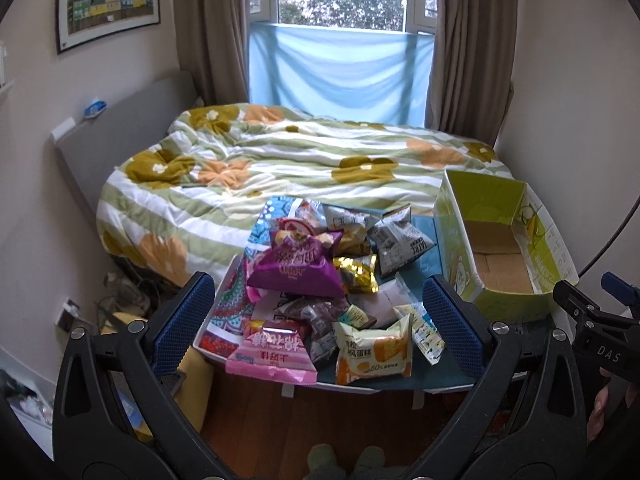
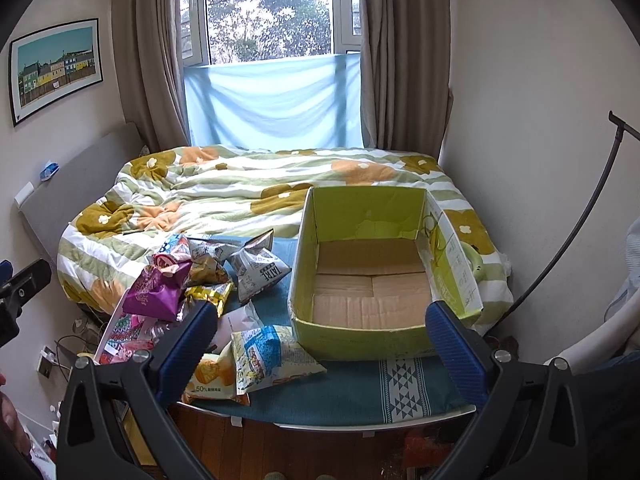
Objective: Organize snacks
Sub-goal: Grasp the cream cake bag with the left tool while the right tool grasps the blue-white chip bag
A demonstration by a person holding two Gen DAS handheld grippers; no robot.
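Hovering left tongs [image 1: 318, 316] spread wide before snack pile [image 1: 320, 280], right tongs [image 2: 320, 342] spread too, facing green box [image 2: 376, 264], nothing gripped.

**Small table at the foot of the bed**

A low table [image 2: 420, 414] with a white rim stands against the bed [image 2: 248, 200]; a teal cloth [image 2: 352, 388] with a white geometric band covers its right part; a bright patterned cloth [image 1: 224, 300] covers its left; on the teal cloth sits an open green cardboard box [image 2: 360, 336]; beside it lies a heap of snack packets [image 1: 316, 280]; a floral quilt [image 1: 280, 160] covers the bed.
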